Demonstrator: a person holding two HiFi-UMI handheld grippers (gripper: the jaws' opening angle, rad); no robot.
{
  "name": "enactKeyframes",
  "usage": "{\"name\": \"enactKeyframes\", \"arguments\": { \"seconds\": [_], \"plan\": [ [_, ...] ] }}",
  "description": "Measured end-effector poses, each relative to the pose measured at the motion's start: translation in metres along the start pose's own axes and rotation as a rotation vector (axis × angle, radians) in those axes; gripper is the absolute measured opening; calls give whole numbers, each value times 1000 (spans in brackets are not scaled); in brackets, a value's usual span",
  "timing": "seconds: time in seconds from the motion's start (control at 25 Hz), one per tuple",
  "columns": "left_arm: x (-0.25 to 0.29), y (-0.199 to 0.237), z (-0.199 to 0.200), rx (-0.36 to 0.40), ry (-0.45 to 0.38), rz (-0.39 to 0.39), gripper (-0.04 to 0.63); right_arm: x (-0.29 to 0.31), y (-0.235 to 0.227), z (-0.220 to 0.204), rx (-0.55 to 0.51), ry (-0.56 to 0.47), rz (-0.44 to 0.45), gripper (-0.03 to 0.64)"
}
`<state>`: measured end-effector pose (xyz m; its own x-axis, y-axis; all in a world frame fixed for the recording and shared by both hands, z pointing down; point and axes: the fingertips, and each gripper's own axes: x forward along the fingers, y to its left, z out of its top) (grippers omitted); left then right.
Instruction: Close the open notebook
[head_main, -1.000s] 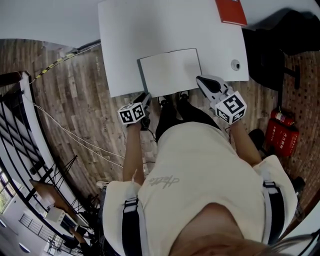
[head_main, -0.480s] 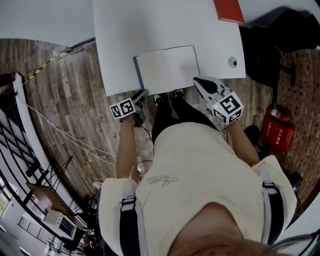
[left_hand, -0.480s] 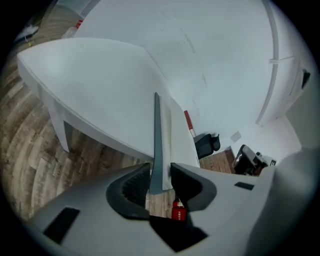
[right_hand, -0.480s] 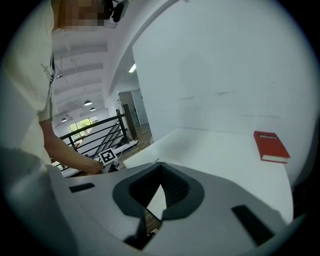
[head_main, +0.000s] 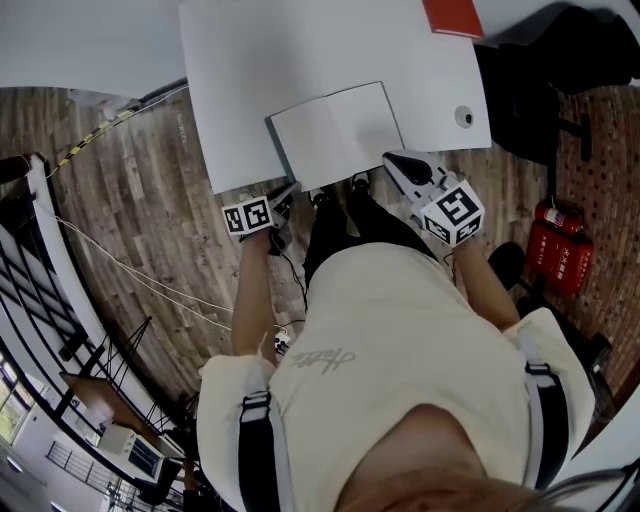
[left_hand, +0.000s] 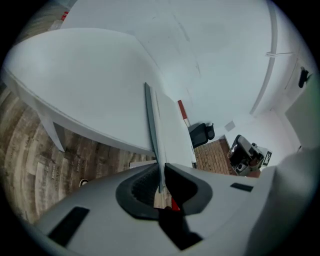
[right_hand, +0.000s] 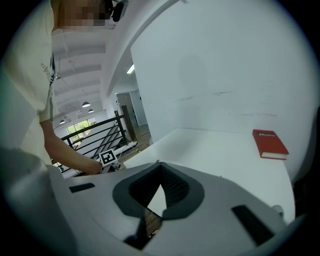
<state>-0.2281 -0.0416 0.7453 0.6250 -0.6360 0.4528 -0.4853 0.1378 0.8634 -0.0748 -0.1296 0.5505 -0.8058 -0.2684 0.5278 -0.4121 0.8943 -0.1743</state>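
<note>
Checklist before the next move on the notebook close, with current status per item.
1. Left gripper has the notebook: ok, jaws closed on its near left corner.
2. Right gripper empty: ok, jaws together with nothing between them.
3. Right gripper off the page: cannot tell. In the head view its tip sits by the notebook's near right corner.
4. Table around the notebook free: ok. The red book and the small round grey object lie apart from it.
5. Notebook closed: not ok, a white page faces up.
</note>
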Motion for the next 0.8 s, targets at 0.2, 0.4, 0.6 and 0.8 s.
{"name": "enactKeyframes", "arguments": {
  "seconds": [0.2,0.4,0.6,0.8],
  "plan": [
    [-7,-16,4,17,-12,-19,48,-5,-1,-3,11,-3,-13,8],
    [-14,-40,14,95,-13,-17,48,-8,-5,1,14,-34,-14,8],
    [-19,-77,30,182,-36,-36,48,-15,-15,9,38,-93,-18,8],
    [-10,-125,36,292,-7,-47,49,-27,-26,16,45,-150,-33,8]
  ]
}}
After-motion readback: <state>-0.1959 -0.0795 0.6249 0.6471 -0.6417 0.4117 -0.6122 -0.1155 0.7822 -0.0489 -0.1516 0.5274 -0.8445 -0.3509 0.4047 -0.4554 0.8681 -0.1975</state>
